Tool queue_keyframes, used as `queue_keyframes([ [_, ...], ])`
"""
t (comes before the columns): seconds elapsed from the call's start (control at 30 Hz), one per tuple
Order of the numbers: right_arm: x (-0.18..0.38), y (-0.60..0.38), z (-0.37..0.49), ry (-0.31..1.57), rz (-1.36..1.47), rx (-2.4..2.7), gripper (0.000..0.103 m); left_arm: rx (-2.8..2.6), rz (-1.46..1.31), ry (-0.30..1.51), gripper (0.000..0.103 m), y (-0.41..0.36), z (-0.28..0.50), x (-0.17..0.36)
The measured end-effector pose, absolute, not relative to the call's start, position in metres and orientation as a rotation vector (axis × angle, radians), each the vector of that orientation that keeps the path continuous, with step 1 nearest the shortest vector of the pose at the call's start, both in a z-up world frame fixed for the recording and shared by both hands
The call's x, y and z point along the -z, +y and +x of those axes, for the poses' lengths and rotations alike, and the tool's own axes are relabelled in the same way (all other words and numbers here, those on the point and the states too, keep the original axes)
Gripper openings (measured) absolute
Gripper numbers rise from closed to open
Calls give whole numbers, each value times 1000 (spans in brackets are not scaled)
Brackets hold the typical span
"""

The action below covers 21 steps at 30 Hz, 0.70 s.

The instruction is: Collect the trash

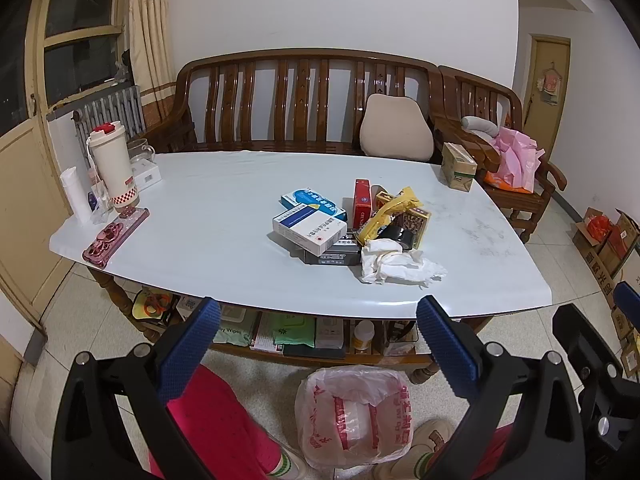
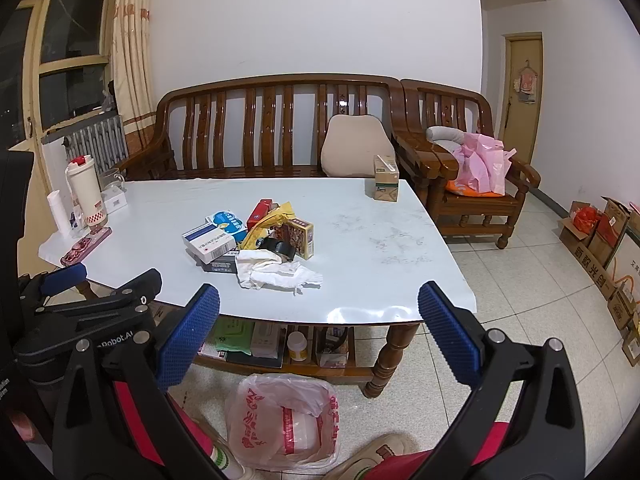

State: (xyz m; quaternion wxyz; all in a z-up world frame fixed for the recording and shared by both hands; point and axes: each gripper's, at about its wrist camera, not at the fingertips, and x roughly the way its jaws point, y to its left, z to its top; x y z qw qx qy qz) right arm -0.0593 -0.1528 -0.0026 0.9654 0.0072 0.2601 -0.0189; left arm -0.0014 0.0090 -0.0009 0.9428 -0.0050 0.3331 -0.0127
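A pile of trash sits mid-table: a crumpled white tissue (image 1: 396,266) (image 2: 276,274), a white and blue medicine box (image 1: 310,230) (image 2: 210,242), a red box (image 1: 361,202), a yellow wrapper (image 1: 386,214) (image 2: 266,224), a brown patterned box (image 2: 300,236). A white plastic bag with red print (image 1: 354,416) (image 2: 282,420) stands open on the floor in front of the table. My left gripper (image 1: 318,344) and right gripper (image 2: 320,336) are both open and empty, held before the table's near edge, above the bag.
The white-topped wooden table (image 1: 224,272) carries a white tumbler (image 1: 112,164), a pink phone (image 1: 116,236) at the left and a carton (image 1: 458,166) at the far right. A wooden sofa (image 1: 304,100) stands behind. Cardboard boxes (image 2: 600,240) line the right wall. The person's pink-trousered legs flank the bag.
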Motion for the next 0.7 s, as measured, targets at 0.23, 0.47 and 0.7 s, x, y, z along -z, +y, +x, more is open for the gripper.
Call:
queue_keyframes([
  [0.23,4,-154,-54,539,10,30,98,26,-9,686,96,11,2,-2],
  [0.47,3,-169,-28,572,11,-60,98,55,-20,744,96,27,27,-11],
  [0.7,-18,-193,9,586,-31,-157,98,92,-10,832,96,55,75,-27],
])
